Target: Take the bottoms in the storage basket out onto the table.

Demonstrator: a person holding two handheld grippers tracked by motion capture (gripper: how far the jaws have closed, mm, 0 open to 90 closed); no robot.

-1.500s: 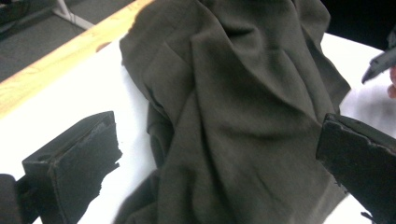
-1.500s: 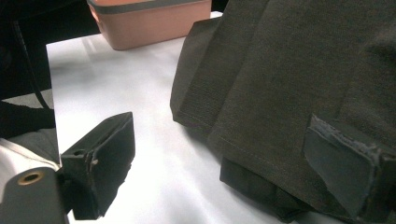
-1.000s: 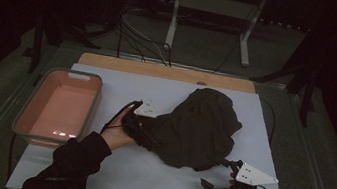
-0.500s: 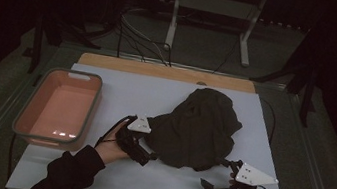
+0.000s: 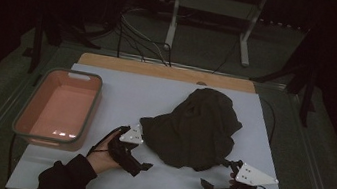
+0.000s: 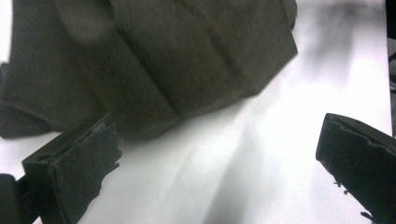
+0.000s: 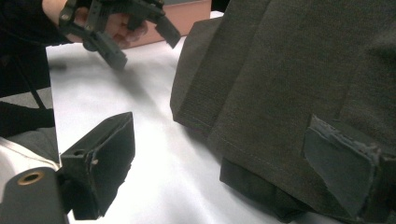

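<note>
On table (image 5: 120, 98): 1 cloth (image 5: 196, 129), 1 bin (image 5: 58, 106)

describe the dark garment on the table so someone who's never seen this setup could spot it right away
Start at the white table. A pinkish tub sits at its left side. To the right of the tub, near the middle, lies the dark garment, a crumpled olive-black heap with folded edges. It sits between the left gripper and the right gripper, and it is the one soft, shapeless thing there.

dark cloth (image 6: 149, 60) cut off, blurred
</note>
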